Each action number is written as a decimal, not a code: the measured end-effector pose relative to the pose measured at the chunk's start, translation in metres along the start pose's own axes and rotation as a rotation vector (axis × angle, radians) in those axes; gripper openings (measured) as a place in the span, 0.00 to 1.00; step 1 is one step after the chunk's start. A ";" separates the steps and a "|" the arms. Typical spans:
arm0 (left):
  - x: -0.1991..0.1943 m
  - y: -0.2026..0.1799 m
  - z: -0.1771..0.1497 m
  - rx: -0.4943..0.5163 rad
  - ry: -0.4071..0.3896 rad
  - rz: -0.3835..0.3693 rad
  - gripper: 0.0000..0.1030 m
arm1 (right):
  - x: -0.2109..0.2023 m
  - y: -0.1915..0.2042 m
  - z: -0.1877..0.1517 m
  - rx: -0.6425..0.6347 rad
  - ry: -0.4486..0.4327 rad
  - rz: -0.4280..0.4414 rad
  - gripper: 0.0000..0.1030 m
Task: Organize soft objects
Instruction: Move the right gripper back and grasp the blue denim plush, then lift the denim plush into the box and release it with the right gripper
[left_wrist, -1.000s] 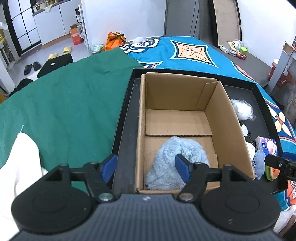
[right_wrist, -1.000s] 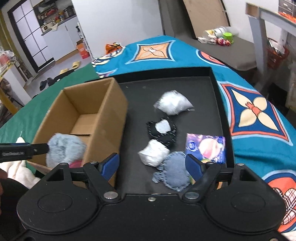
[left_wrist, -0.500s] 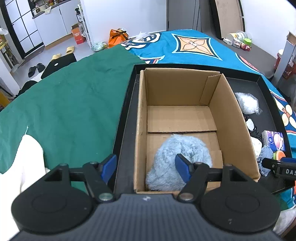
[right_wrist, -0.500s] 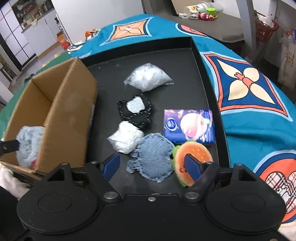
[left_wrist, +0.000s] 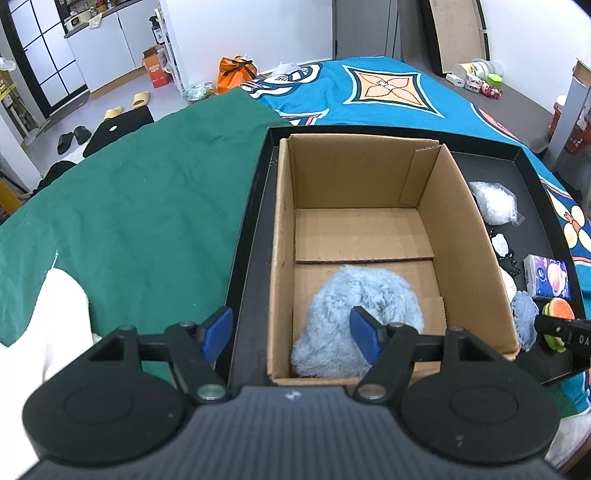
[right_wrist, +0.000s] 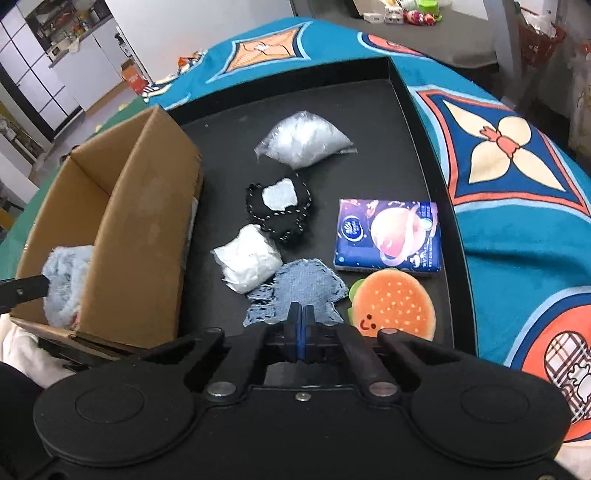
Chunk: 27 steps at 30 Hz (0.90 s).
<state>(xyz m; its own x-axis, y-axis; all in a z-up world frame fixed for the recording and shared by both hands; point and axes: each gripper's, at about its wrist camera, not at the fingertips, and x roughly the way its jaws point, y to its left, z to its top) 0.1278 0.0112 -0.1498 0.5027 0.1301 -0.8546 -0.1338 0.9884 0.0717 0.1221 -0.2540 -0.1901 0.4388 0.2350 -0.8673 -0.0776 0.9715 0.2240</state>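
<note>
A cardboard box (left_wrist: 476, 236) stands in the left part of a black tray (right_wrist: 410, 110). A fluffy light-blue plush (left_wrist: 354, 302) lies inside the box at its near end; it also shows in the right wrist view (right_wrist: 70, 273). My left gripper (left_wrist: 291, 330) is open and empty above the box's near left wall. My right gripper (right_wrist: 302, 326) is shut at the near edge of a denim patch (right_wrist: 299, 291); I cannot tell whether it pinches the cloth. Beside the patch lie a burger plush (right_wrist: 395, 302), a tissue pack (right_wrist: 389, 234), a white wad (right_wrist: 247, 258), a black pouch (right_wrist: 280, 206) and a clear bag (right_wrist: 303, 140).
The tray lies on a bed with a green sheet (left_wrist: 129, 206) on the left and a blue patterned cover (right_wrist: 517, 173) on the right. A white cloth (left_wrist: 48, 317) lies at the near left. Floor clutter and shelves stand beyond the bed.
My right gripper has closed from wide open and moved in over the denim patch's near edge. My left gripper stays open and has drawn back slightly from the box.
</note>
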 end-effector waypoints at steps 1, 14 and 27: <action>-0.001 0.001 0.000 -0.003 -0.003 -0.004 0.67 | -0.003 0.001 -0.001 -0.007 -0.013 0.003 0.00; -0.006 0.009 -0.002 -0.024 -0.014 -0.039 0.67 | -0.005 -0.003 0.006 0.069 -0.042 -0.025 0.58; 0.005 0.012 0.001 -0.046 0.009 -0.042 0.67 | 0.023 0.001 0.001 0.068 0.053 -0.038 0.25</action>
<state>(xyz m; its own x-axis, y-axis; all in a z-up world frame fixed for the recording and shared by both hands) 0.1293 0.0239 -0.1523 0.5007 0.0871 -0.8612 -0.1513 0.9884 0.0120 0.1327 -0.2475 -0.2094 0.3924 0.2014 -0.8975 -0.0001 0.9758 0.2189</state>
